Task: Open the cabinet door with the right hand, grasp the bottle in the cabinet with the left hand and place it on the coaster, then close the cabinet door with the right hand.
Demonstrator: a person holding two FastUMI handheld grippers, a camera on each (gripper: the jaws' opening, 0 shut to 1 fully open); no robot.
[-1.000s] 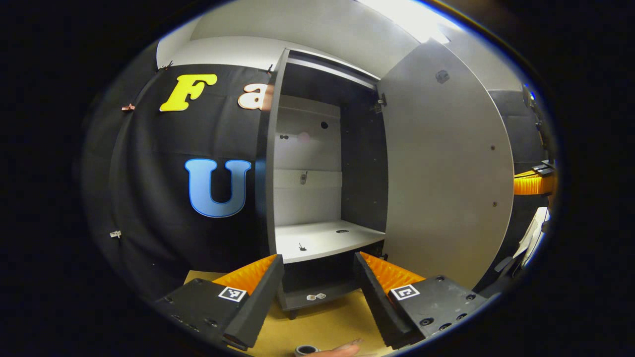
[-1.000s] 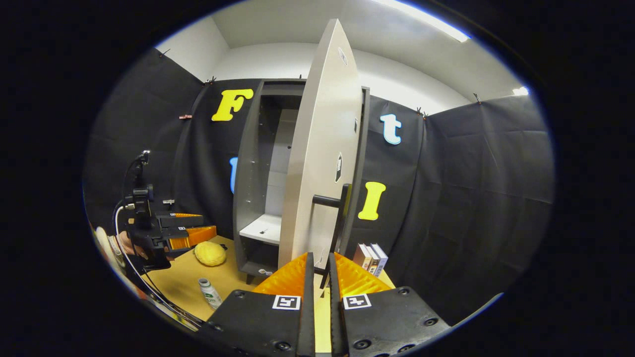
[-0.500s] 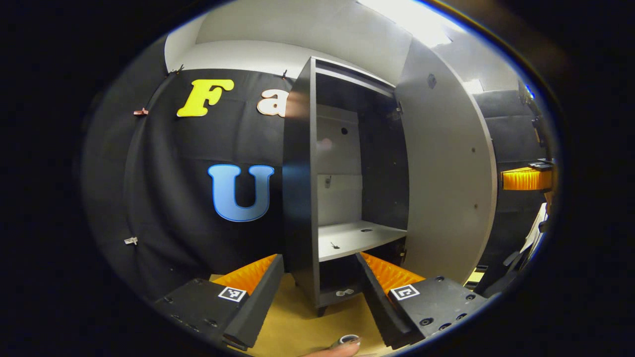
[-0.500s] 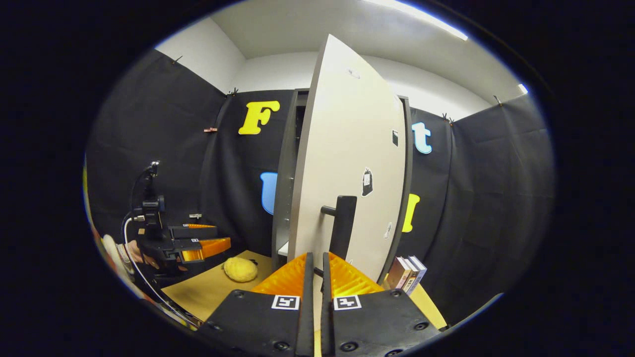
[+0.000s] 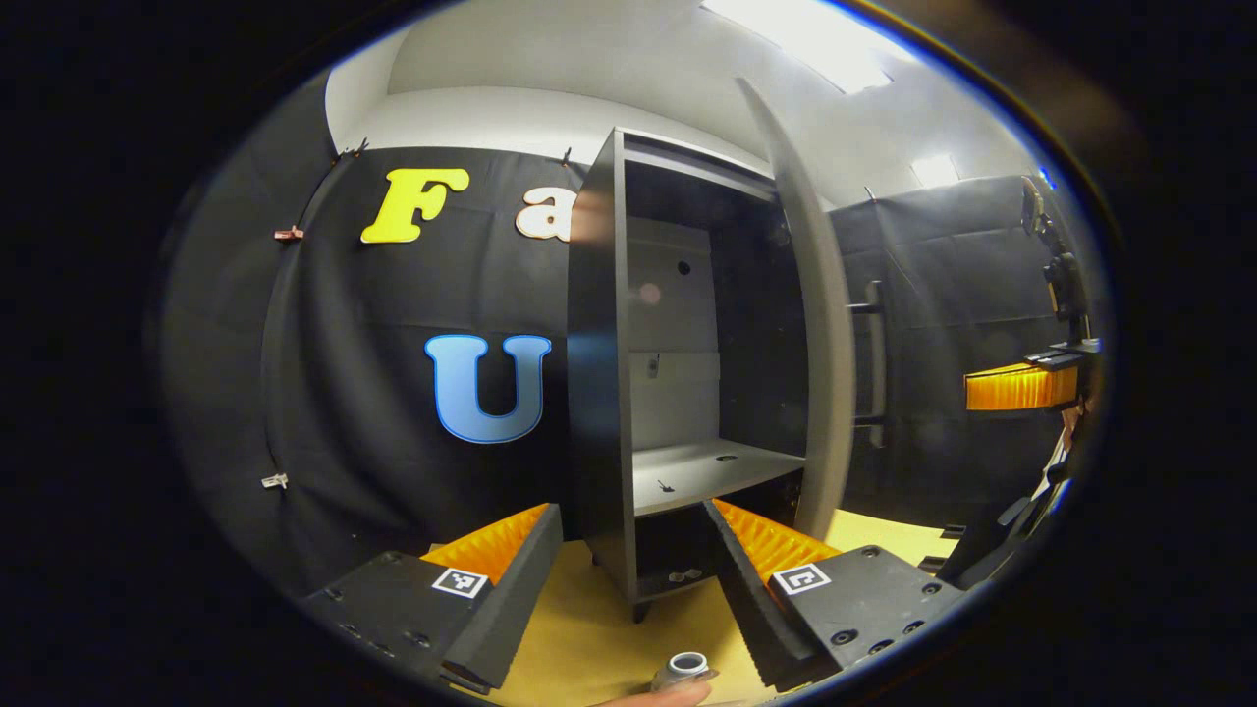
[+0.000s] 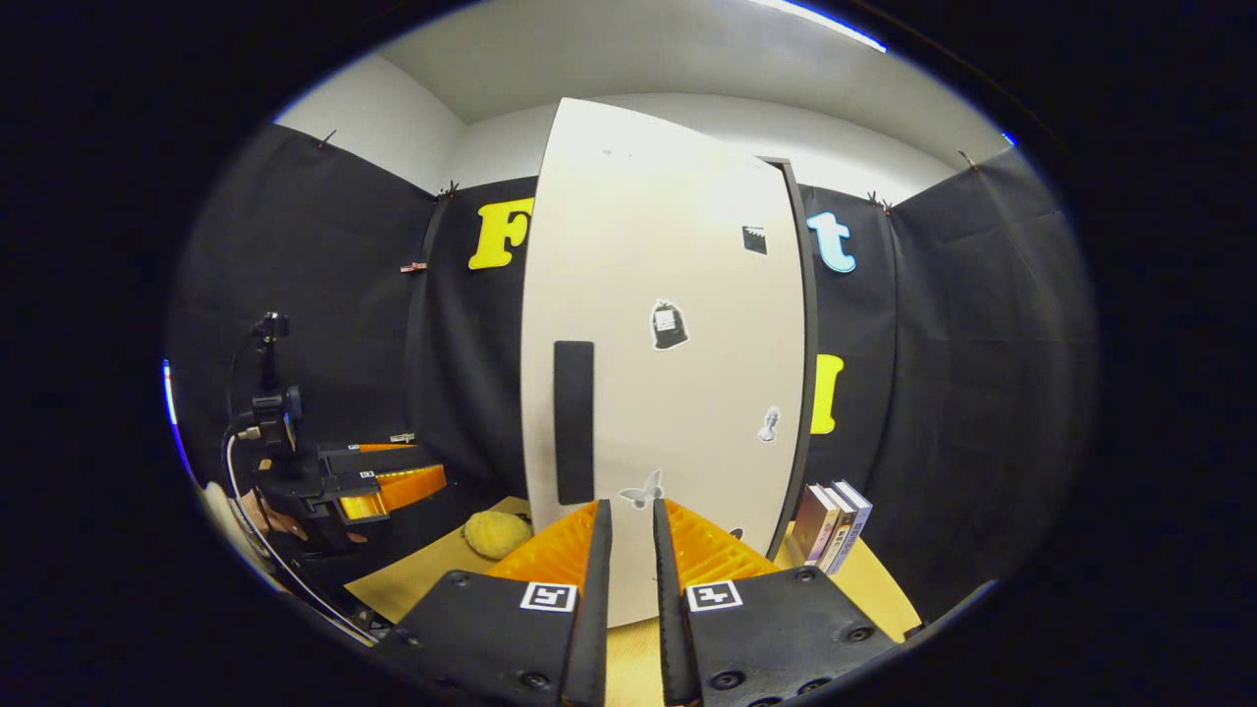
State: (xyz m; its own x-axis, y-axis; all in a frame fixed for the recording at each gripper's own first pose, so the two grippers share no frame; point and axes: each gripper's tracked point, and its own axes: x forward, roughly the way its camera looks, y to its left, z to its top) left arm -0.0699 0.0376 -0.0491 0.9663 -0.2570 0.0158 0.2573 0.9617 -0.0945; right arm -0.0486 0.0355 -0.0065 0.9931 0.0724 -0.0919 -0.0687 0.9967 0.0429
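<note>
The dark cabinet (image 5: 594, 393) stands on the table with its pale door (image 5: 823, 324) swung most of the way in, seen nearly edge-on in the left gripper view. In the right gripper view the door (image 6: 687, 393) faces me, its black handle (image 6: 573, 422) left of my right gripper (image 6: 629, 506), whose fingers stand a narrow gap apart with nothing between them. My left gripper (image 5: 630, 513) is open and holds nothing. The bottle's grey cap (image 5: 685, 668) pokes up just below it, beside a fingertip. The cabinet's inner shelf (image 5: 697, 471) is bare.
A yellow soft lump (image 6: 496, 533) lies on the tan table (image 5: 589, 638) left of the cabinet. Several books (image 6: 833, 525) lean by the cabinet's right side. The left gripper (image 6: 383, 486) and the hand holding it hover at the far left.
The door has swung from wide open to almost closed. My right gripper has come off the handle, which now sits to its left, and its fingers have parted slightly. The left gripper has barely moved.
</note>
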